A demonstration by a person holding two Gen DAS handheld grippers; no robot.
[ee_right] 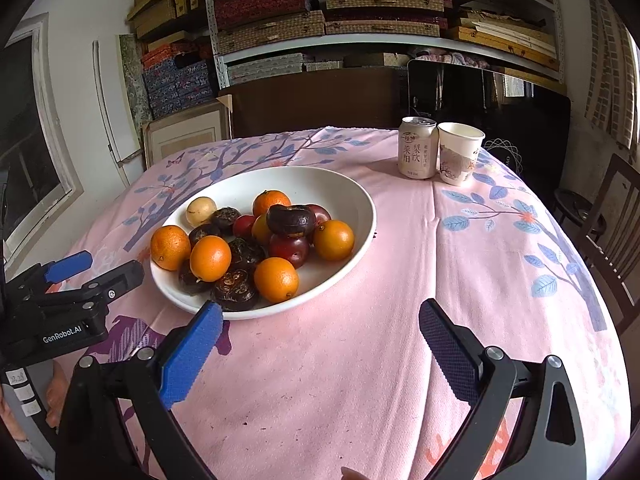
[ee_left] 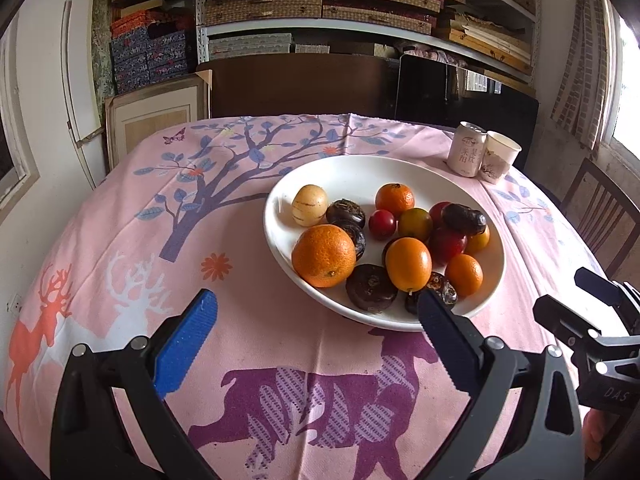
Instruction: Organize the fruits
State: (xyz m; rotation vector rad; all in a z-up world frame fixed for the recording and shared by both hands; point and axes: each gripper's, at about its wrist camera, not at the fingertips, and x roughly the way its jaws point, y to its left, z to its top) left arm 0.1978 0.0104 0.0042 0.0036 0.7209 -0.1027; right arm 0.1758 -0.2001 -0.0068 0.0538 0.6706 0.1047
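A white plate (ee_left: pixel 360 168) (ee_right: pixel 320 184) sits on the pink tablecloth and holds several fruits: oranges (ee_left: pixel 324 255) (ee_right: pixel 210 258), dark water chestnuts (ee_left: pixel 371 287) (ee_right: pixel 235 290), red plums (ee_left: pixel 382 224) (ee_right: pixel 289 249) and one pale yellow fruit (ee_left: pixel 309 205) (ee_right: pixel 201 211). My left gripper (ee_left: pixel 318 308) is open and empty, just in front of the plate's near rim. My right gripper (ee_right: pixel 320 320) is open and empty, in front of the plate's near right side. The right gripper also shows at the right edge of the left wrist view (ee_left: pixel 576 296); the left gripper shows at the left of the right wrist view (ee_right: pixel 100 268).
A drink can (ee_left: pixel 466 148) (ee_right: pixel 417 147) and a paper cup (ee_left: pixel 500 156) (ee_right: pixel 459 153) stand together at the table's far right. A wooden chair (ee_left: pixel 604 216) (ee_right: pixel 612 232) stands to the right of the table. Shelves of boxes (ee_left: pixel 320 4) line the back wall.
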